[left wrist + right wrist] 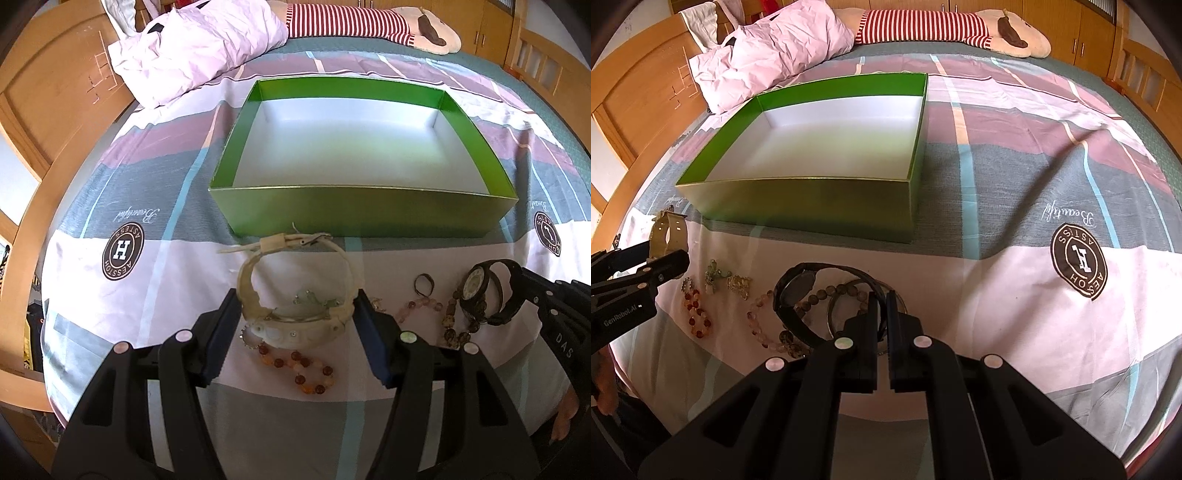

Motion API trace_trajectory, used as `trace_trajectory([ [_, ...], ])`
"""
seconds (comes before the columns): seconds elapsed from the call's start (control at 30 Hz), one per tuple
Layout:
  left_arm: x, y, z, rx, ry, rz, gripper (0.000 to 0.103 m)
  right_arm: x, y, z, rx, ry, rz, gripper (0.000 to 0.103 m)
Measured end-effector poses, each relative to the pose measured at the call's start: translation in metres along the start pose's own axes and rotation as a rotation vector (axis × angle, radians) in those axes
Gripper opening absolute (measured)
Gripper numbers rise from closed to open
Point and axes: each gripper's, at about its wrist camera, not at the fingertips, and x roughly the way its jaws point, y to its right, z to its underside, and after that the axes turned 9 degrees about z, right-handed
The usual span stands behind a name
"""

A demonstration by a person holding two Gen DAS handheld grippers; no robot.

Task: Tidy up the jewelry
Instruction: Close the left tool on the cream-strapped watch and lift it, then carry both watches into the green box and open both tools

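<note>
An empty green box (pixel 369 210) with a white floor lies on the bed; it also shows in the right wrist view (pixel 812 206). My left gripper (pixel 295 314) is shut on a cream watch (pixel 295 328), held upright just above the sheet in front of the box; the watch strap shows in the right wrist view (pixel 666 232). My right gripper (pixel 883 306) is shut on the strap of a black watch (pixel 798 291). Bead bracelets (pixel 303 369) (pixel 698 314), a pink bead bracelet (pixel 761 321), a ring (pixel 424 284) and small trinkets (pixel 738 284) lie on the sheet.
The bed has a patterned sheet (pixel 1034 166), a white pillow (pixel 192 51) and a striped plush toy (pixel 942 26) at the far end. Wooden bed frame (pixel 44 92) runs along the left. The left gripper's body (pixel 624 291) shows at the left of the right wrist view.
</note>
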Motion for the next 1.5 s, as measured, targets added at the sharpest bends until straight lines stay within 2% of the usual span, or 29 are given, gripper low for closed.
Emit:
trace_trajectory([
  [0.23,0.003,-0.002,0.000,-0.012,-0.013,0.001,0.063,-0.001,-0.002,0.000,-0.003,0.003,0.000,0.004],
  [0.57,-0.016,-0.028,-0.012,-0.074,0.029,0.023,0.062,-0.018,0.001,-0.008,0.032,0.063,-0.023,0.004],
  [0.7,-0.025,-0.035,-0.025,-0.086,0.049,0.061,0.062,-0.032,0.002,-0.017,0.050,0.098,-0.057,0.004],
  [0.87,-0.034,-0.040,-0.062,-0.110,0.100,0.165,0.062,-0.042,0.000,-0.049,0.087,0.134,-0.116,0.004],
  [0.97,-0.024,-0.037,-0.079,-0.117,0.100,0.185,0.063,-0.029,-0.009,-0.074,0.076,0.163,-0.091,0.004],
  [1.1,-0.001,-0.033,-0.093,-0.146,0.070,0.236,0.063,0.006,-0.010,-0.093,0.115,0.126,-0.100,0.004],
  [1.3,0.033,-0.030,-0.102,-0.138,0.040,0.190,0.063,0.038,-0.003,-0.099,0.172,0.099,-0.077,0.004],
  [1.37,0.042,-0.032,-0.103,-0.142,0.027,0.187,0.063,0.039,-0.001,-0.100,0.171,0.106,-0.079,0.007],
  [1.4,0.044,-0.033,-0.104,-0.146,0.020,0.190,0.063,0.039,-0.001,-0.100,0.176,0.112,-0.090,0.013],
  [1.43,0.046,-0.035,-0.103,-0.152,0.016,0.192,0.064,0.038,0.001,-0.101,0.186,0.112,-0.106,0.029],
  [1.5,0.045,-0.037,-0.105,-0.163,0.018,0.195,0.072,0.030,0.004,-0.099,0.208,0.124,-0.141,0.055],
])
